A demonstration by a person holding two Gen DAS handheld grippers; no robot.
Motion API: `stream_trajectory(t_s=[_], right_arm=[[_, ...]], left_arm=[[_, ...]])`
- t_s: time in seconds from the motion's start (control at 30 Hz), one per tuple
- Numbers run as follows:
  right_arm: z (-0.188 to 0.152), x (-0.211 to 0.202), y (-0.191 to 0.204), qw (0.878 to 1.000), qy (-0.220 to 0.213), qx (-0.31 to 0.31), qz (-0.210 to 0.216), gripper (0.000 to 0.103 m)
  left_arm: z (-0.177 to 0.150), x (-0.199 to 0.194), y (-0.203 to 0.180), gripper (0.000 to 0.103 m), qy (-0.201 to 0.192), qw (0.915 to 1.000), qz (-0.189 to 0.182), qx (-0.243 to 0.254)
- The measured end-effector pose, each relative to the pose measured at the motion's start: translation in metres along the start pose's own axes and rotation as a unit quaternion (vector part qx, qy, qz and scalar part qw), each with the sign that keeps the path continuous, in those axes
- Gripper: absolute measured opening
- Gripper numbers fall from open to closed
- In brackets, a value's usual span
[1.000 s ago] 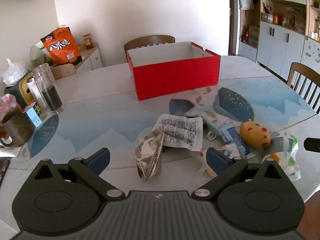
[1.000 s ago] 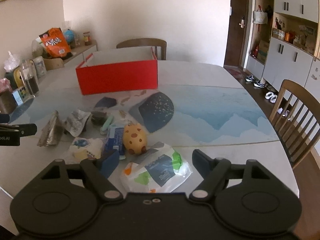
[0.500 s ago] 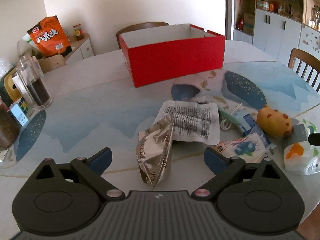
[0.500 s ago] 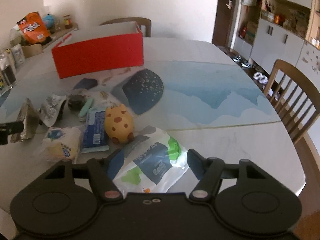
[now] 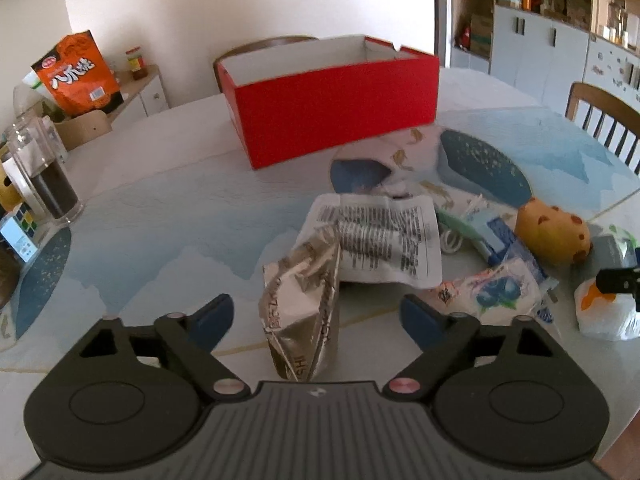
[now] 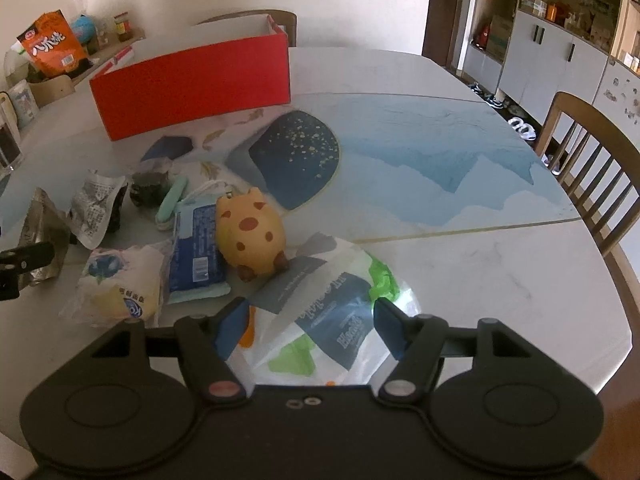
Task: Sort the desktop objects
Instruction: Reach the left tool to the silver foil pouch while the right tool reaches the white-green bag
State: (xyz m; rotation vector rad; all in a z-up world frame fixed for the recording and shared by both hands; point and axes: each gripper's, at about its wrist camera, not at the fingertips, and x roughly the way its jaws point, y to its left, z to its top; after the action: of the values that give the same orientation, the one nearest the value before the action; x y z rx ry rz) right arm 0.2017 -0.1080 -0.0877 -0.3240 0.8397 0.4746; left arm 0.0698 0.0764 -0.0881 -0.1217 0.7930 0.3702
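Left wrist: one red box [image 5: 336, 108], one silver pouch [image 5: 302, 316].

Your worktop [image 6: 460, 248] is carrying red box [image 6: 192, 84] at far side. Nearer you are lying silver foil pouch [image 5: 304, 312], white printed packet [image 5: 384, 240], blue wipes pack [image 6: 196, 248], yellow spotted toy [image 6: 252, 236], bread wrapper [image 6: 120, 284], white-green bag [image 6: 332, 312]. Glass jar [image 5: 44, 176] is standing at left edge.
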Motion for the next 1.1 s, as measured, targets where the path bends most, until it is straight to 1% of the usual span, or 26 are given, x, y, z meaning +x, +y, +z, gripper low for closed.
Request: stream_trajectory(t_s=[0.23,0.3,0.4,0.5,0.53,0.57,0.6,0.67,0.77,0.83,0.87,0.93,1.03,1.1], right_arm=[[0.000,0.009,0.006,1.000,0.015,-0.009,-0.007,0.057],[0.000,0.010,0.007,1.000,0.017,-0.009,-0.009,0.057],[0.000,0.012,0.008,1.000,0.021,-0.014,-0.014,0.056],[-0.001,0.013,0.009,0.999,0.022,-0.019,-0.017,0.054],[-0.001,0.013,0.009,0.999,0.021,-0.020,-0.019,0.053],[-0.001,0.014,0.009,0.999,0.022,-0.021,-0.020,0.052],[-0.001,0.014,0.009,0.999,0.022,-0.022,-0.022,0.050],[-0.002,0.014,0.009,0.999,0.023,-0.024,-0.026,0.047],[-0.002,0.015,0.008,0.999,0.022,-0.025,-0.030,0.041],[-0.003,0.014,0.007,0.999,0.020,-0.024,-0.032,0.035],[-0.003,0.014,0.007,0.999,0.019,-0.022,-0.033,0.034],[-0.003,0.012,0.005,0.999,0.017,-0.021,-0.037,0.028],[-0.002,0.010,0.002,0.999,0.012,-0.019,-0.043,0.021],[-0.002,0.008,0.000,0.999,0.009,-0.016,-0.047,0.019]], left_arm=[[-0.002,0.007,0.002,0.090,0.005,1.0000,-0.004,-0.004],[-0.003,0.009,0.004,0.082,0.008,0.9999,-0.007,-0.006],[-0.004,0.015,0.006,0.076,0.014,0.9998,-0.007,-0.010],[-0.004,0.021,0.009,0.074,0.017,0.9997,-0.001,-0.015],[-0.005,0.022,0.009,0.072,0.019,0.9997,0.000,-0.017],[-0.005,0.023,0.010,0.067,0.021,0.9996,0.001,-0.018],[-0.005,0.025,0.011,0.064,0.024,0.9995,0.002,-0.019],[-0.006,0.026,0.012,0.063,0.026,0.9994,0.005,-0.021],[-0.006,0.027,0.013,0.055,0.025,0.9995,0.009,-0.019],[-0.006,0.028,0.013,0.054,0.025,0.9994,0.011,-0.018],[-0.006,0.028,0.013,0.052,0.025,0.9995,0.013,-0.017],[-0.006,0.028,0.012,0.048,0.026,0.9995,0.012,-0.015],[-0.006,0.028,0.012,0.045,0.025,0.9995,0.015,-0.015],[-0.005,0.028,0.011,0.041,0.025,0.9994,0.018,-0.015]])
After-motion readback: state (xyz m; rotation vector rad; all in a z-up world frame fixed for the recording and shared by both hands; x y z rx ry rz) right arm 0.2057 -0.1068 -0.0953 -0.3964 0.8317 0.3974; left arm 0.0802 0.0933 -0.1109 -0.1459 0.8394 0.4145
